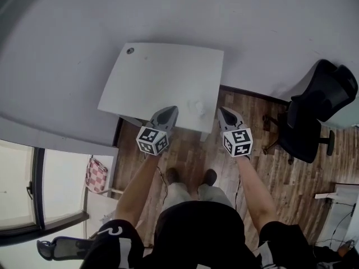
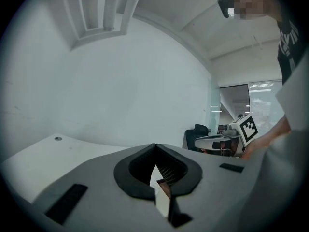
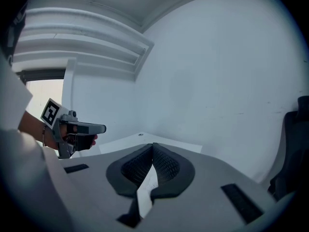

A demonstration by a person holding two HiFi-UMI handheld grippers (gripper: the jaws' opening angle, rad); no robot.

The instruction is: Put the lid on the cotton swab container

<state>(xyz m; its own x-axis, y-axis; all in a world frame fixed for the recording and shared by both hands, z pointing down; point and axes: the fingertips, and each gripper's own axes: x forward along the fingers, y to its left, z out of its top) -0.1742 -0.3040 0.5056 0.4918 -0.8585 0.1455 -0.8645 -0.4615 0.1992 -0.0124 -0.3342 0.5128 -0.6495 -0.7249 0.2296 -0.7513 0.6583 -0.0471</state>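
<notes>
A small pale cotton swab container [image 1: 197, 106] stands near the front right edge of the white table [image 1: 157, 77]; it is too small in the head view to tell a lid apart from it. My left gripper [image 1: 170, 110] hovers at the table's front edge, just left of the container, its jaws together with nothing in them. My right gripper [image 1: 223, 110] hangs over the floor just past the table's right edge, also shut and empty. The left gripper view shows its jaws [image 2: 155, 146] meeting, the right gripper view likewise [image 3: 153, 145]. Neither gripper view shows the container.
A cable hole [image 1: 130, 51] marks the table's far left corner. A black office chair [image 1: 314, 116] stands on the wooden floor to the right. A red-checked item [image 1: 96, 175] lies low left. The person's legs and shoes are below the table's front edge.
</notes>
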